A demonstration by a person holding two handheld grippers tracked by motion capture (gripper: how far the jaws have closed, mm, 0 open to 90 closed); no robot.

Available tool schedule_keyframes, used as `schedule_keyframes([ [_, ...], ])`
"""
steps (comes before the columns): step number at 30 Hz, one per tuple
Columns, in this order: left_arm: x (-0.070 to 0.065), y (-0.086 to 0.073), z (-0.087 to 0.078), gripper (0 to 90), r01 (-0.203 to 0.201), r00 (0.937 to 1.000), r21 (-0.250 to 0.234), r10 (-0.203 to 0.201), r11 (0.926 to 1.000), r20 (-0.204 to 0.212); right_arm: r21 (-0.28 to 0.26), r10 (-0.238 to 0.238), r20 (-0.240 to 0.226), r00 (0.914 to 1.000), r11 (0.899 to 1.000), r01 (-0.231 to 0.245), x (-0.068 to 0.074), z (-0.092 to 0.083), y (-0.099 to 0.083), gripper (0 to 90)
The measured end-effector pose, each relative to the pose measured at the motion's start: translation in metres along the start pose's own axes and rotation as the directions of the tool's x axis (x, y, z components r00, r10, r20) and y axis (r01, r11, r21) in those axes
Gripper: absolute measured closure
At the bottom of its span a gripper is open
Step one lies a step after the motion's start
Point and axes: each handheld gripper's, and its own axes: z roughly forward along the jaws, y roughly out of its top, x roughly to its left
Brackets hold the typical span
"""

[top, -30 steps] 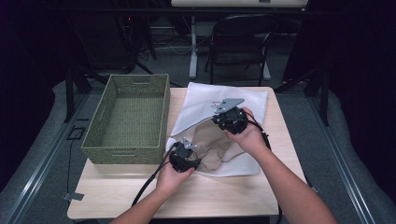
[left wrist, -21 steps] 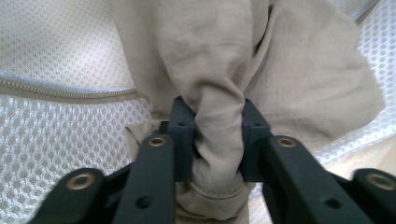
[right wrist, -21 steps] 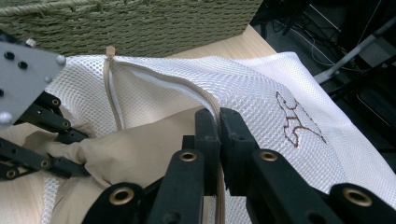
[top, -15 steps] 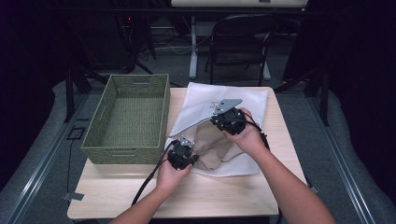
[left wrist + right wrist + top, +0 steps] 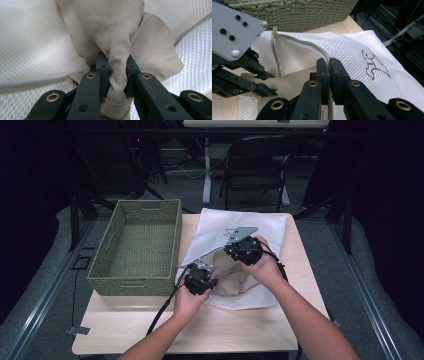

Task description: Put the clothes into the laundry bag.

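At the left edge of the table [image 5: 125, 330] stands the woven basket [image 5: 137, 247], untouched. Just right of it, near the table's middle, your left gripper [image 5: 117, 72] has just been closing, and its jaws now pinch a bunched fold of the beige garment [image 5: 117, 32]; in the earlier high views that gripper sat at nearly the same spot, so what changed is the grip, not the place. The garment lies at the mouth of the white mesh laundry bag [image 5: 250, 227], which spreads toward the table's far right corner. Your right gripper [image 5: 329, 72] is clamped together on the bag's zipper edge [image 5: 322, 53], holding the mouth up. With both holds set, you look ready either to feed the garment in or draw it out; which one, the pictures do not tell.
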Motion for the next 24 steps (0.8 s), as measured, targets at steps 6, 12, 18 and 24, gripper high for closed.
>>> schedule_keyframes([
  [6, 0.001, 0.01, 0.003, 80.2, -0.003, 0.9999, -0.01, 0.003, 0.9999, -0.013, -0.001, -0.005, -0.002, 1.0, 1.0, 0.005, -0.001, -0.001, 0.0, 86.5],
  [12, 0.003, 0.016, 0.009, 80.2, 0.016, 0.9997, -0.028, -0.016, 0.9995, -0.02, 0.001, -0.004, -0.003, 1.0, 1.0, 0.004, 0.0, -0.002, 0.0, 86.5],
  [18, 0.006, 0.021, 0.014, 80.2, 0.024, 0.9992, -0.034, -0.025, 0.9992, -0.033, -0.001, -0.004, -0.008, 1.0, 1.0, 0.004, -0.001, -0.002, 0.0, 86.5],
  [24, 0.007, 0.027, 0.019, 80.2, 0.029, 0.9989, -0.034, -0.03, 0.999, -0.037, -0.004, 0.0, -0.009, 1.0, 1.0, 0.0, 0.0, -0.003, 0.001, 86.5],
])
